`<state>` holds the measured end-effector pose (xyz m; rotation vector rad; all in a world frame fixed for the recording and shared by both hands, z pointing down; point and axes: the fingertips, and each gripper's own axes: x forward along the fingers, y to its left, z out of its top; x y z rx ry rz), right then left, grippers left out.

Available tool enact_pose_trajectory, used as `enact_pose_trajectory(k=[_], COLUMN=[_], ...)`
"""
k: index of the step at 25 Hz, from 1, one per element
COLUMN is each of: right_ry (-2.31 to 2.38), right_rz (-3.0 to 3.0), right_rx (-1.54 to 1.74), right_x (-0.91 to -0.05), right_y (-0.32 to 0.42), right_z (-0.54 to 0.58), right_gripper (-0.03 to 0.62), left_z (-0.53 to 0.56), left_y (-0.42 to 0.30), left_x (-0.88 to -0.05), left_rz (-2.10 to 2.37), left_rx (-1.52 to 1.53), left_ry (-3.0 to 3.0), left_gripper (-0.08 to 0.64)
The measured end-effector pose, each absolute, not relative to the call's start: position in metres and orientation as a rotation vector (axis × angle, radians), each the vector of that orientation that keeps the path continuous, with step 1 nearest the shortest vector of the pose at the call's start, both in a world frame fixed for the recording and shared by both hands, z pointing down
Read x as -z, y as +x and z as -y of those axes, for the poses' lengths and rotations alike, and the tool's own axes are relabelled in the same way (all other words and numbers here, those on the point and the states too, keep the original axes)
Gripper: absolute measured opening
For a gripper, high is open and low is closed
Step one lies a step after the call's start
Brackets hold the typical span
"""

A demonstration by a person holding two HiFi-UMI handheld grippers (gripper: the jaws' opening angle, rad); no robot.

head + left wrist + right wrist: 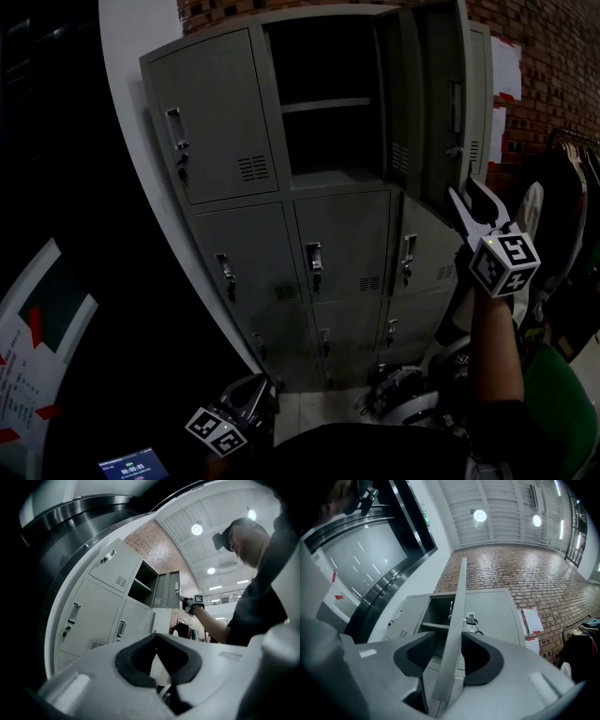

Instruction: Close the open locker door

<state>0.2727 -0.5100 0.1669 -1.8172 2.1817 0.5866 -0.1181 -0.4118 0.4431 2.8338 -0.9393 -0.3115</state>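
The grey locker bank [347,239] fills the upper centre of the head view, leaning away from you against the brick wall [553,56]. Every door is flush except one in the top row. That open door [436,112] stands swung well out at the upper right of the frame, nearly edge-on to you. This leaves the dark compartment [323,56] and its shelf [325,105] exposed just left of it. You have your right gripper [466,192] raised to the door's lower free edge, probably because that edge is farthest from the hinge and takes the least push to swing. In the right gripper view the edge rises up the middle of the frame between the two pads. The jaws stand apart and straddle it, the right-hand pad against the metal and the left-hand pad seeming a sliver off. So you appear to be cradling the door, not clamping it, and that should be enough to guide it leftward into its frame. Your left gripper [248,403] hangs low at the bottom left of the head view. Its jaws are together on nothing, and it stays clear of the door's path. The small latch handle [457,98] sits high on the door, untouched.
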Motion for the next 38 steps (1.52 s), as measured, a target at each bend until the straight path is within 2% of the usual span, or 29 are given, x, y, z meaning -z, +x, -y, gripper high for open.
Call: enact_pose_trajectory(k=[6, 12, 20, 28, 36, 37, 38], right_ry=[-1.717, -1.625, -1.587, -1.652, -1.816, -1.818, -1.800], right_rz=[-2.290, -2.388, -2.481, -2.539, -2.581, -2.573, -2.572], right_rx=[-0.678, -0.783, -0.815, -0.858, -0.778, -0.767, -0.759], right_x=[-0.161, -0.163, -0.163, -0.164, -0.164, -0.164, -0.163], right_y=[0.201, 0.128, 0.064, 0.024, 0.028, 0.032, 0.036], right_z=[0.508, 0.536, 0.600, 0.671, 0.755, 0.761, 0.766], right_gripper=[0.117, 0.110, 0.110, 0.107, 0.094, 0.015, 0.012], left_z=[0.432, 0.441, 0.443, 0.438, 0.431, 0.430, 0.429], left_y=[-0.141, -0.170, -0.207, -0.237, -0.257, -0.258, -0.258], left_x=[-0.444, -0.449, -0.454, -0.462, -0.464, -0.464, -0.464], left_rz=[0.915, 0.948, 1.055, 1.151, 1.235, 1.241, 1.247], left_rx=[0.338, 0.351, 0.373, 0.385, 0.403, 0.401, 0.399], left_ry=[2.829, 2.810, 2.760, 2.718, 2.681, 2.678, 2.676], left_gripper=[0.000, 0.000, 0.000, 0.000, 0.000, 0.000, 0.000])
